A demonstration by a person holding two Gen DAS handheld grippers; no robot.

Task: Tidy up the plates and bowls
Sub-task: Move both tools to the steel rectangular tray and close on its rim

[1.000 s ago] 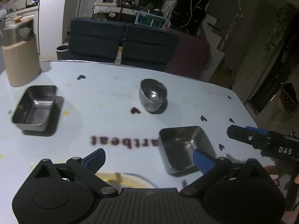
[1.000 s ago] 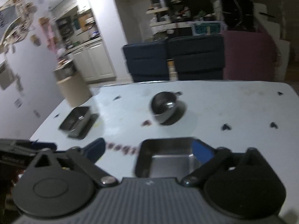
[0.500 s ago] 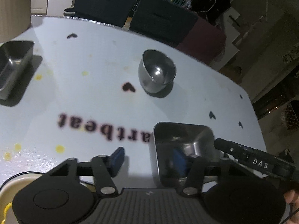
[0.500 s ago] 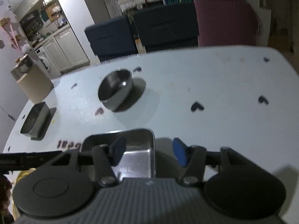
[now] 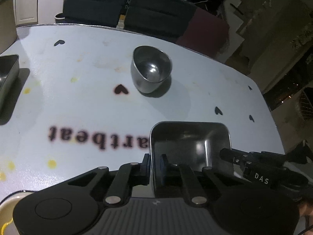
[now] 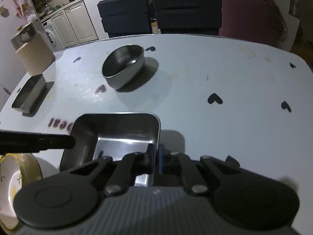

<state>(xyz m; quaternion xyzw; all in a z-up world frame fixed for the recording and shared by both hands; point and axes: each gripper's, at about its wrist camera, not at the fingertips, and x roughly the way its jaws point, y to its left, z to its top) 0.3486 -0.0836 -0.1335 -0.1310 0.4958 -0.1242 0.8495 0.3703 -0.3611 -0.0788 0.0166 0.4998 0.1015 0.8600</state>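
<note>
Three steel vessels stand on the tabletop (image 5: pixel 82 105): one round bowl (image 5: pixel 151 69) at the middle, one square tray (image 5: pixel 190 146) nearest the cameras, and one rectangular tray (image 6: pixel 29 96) far left, cut off by the frame edge in the left view. The left gripper (image 5: pixel 155 167) has just been closing and pinches the square tray's left wall; the right gripper (image 6: pixel 155 159) has done the same on its right wall. Only the right view shows a cream plate (image 6: pixel 13 184), partly hidden, and a tan canister (image 6: pixel 33 52).
</note>
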